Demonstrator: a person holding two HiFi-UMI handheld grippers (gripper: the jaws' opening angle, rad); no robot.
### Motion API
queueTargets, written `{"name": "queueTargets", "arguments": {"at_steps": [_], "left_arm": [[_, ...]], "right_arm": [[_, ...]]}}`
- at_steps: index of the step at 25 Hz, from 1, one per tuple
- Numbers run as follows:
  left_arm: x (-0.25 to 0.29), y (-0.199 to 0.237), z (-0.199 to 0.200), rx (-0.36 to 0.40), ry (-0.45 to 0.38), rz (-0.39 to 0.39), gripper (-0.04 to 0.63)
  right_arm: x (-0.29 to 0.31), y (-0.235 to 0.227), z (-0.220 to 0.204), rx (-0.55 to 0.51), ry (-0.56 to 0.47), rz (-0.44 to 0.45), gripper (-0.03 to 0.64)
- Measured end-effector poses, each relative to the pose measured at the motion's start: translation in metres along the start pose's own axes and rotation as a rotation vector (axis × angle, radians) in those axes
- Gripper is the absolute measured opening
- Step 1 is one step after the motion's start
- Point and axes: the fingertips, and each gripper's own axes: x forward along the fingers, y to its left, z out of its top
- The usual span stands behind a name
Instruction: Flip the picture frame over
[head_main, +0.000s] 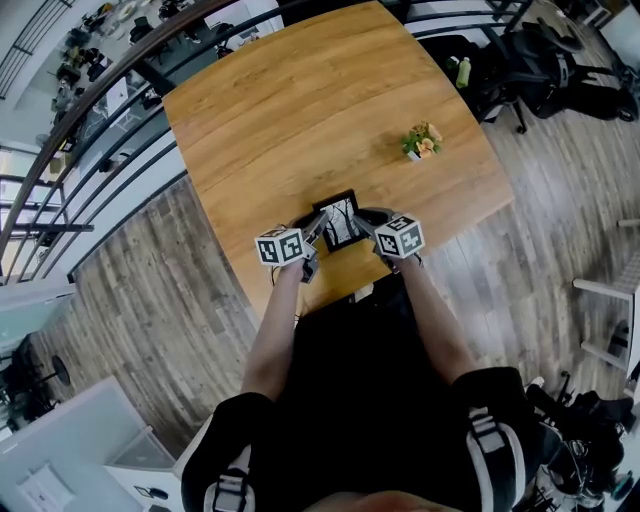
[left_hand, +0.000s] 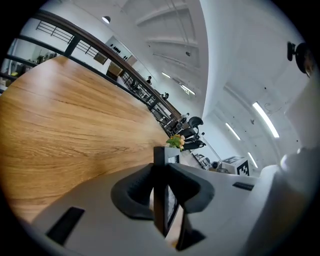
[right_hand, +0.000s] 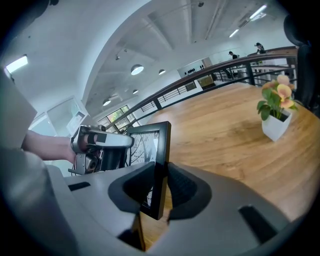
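Left gripper (left_hand: 161, 192) clamped on picture frame (head_main: 338, 220), right gripper (right_hand: 161, 187) likewise — tree print visible

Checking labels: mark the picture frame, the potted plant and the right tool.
picture frame (head_main: 340, 222): head view, print inside the border.
potted plant (right_hand: 276, 128): right gripper view, white pot.
right tool (right_hand: 160, 186): right gripper view, between its jaws, shut on the picture frame.

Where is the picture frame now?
In the head view, the frame is at the near edge of the table, gripped by the left gripper and right gripper; the plant stands farther right.
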Motion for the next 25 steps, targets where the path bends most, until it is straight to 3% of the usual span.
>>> {"name": "queueTargets", "arguments": {"at_steps": [13, 25], "left_arm": [[0.021, 0.034, -0.013, -0.018, 0.058, 0.091, 0.092], [0.036, 0.063, -0.021, -0.036, 0.099, 0.164, 0.109]], "right_arm": [[0.029, -0.023, -0.014, -0.007, 0.104, -0.019, 0.089], [0.045, -0.041, -0.013, -0.102, 0.163, -0.047, 0.087]]}}
